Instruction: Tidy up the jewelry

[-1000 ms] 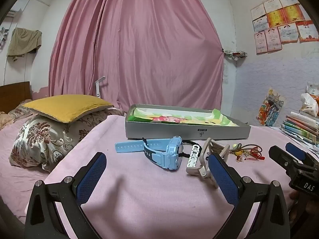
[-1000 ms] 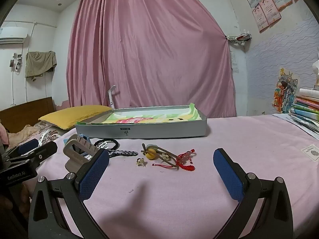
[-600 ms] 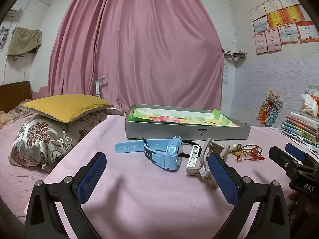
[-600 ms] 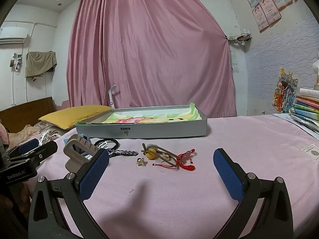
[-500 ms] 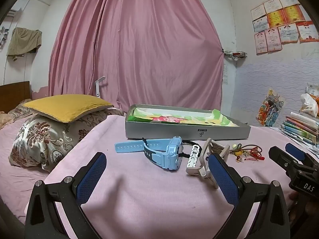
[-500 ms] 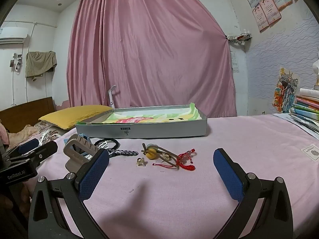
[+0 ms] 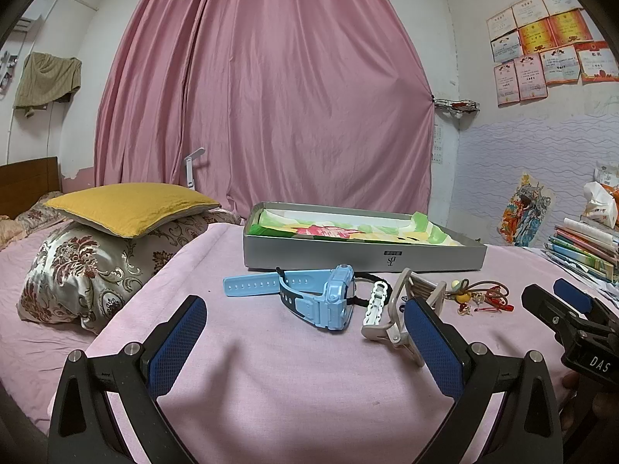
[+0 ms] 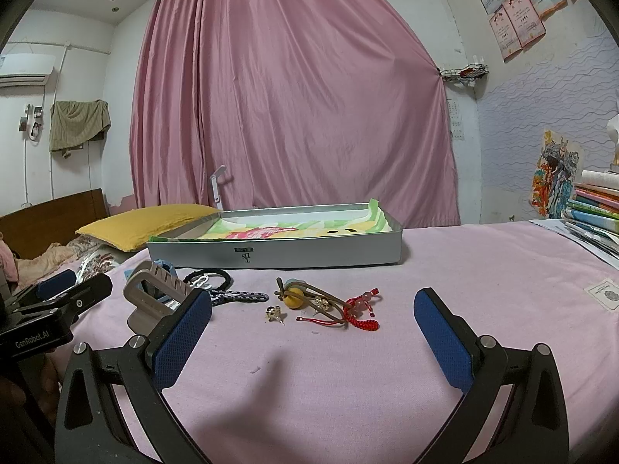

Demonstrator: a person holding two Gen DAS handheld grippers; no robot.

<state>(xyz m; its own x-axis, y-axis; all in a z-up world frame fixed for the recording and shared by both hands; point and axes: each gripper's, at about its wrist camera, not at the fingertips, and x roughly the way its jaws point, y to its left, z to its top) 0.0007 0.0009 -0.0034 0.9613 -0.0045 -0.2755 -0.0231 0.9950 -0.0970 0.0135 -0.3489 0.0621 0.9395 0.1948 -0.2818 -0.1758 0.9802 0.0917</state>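
Note:
A grey shallow box [image 7: 363, 257] lined with colourful paper stands on the pink bed; it also shows in the right wrist view [image 8: 278, 253]. In front of it lie a blue watch [image 7: 321, 301], a white strap piece [image 7: 375, 303], a beige hair claw [image 7: 410, 301] [image 8: 154, 297], a black hair tie [image 8: 211, 276], a braided cord [image 8: 240, 297], a brown cord with a yellow bead [image 8: 296, 297], a red bracelet [image 8: 359, 313] and a small gold earring [image 8: 274, 312]. My left gripper [image 7: 305, 330] is open and empty, near the watch. My right gripper [image 8: 313, 326] is open and empty, near the bracelets.
A yellow pillow [image 7: 127, 208] on a floral pillow [image 7: 89, 266] lies at the left. Stacked books [image 7: 584, 247] [image 8: 595, 208] sit at the right. A small card [image 8: 603, 294] lies on the sheet. A pink curtain hangs behind.

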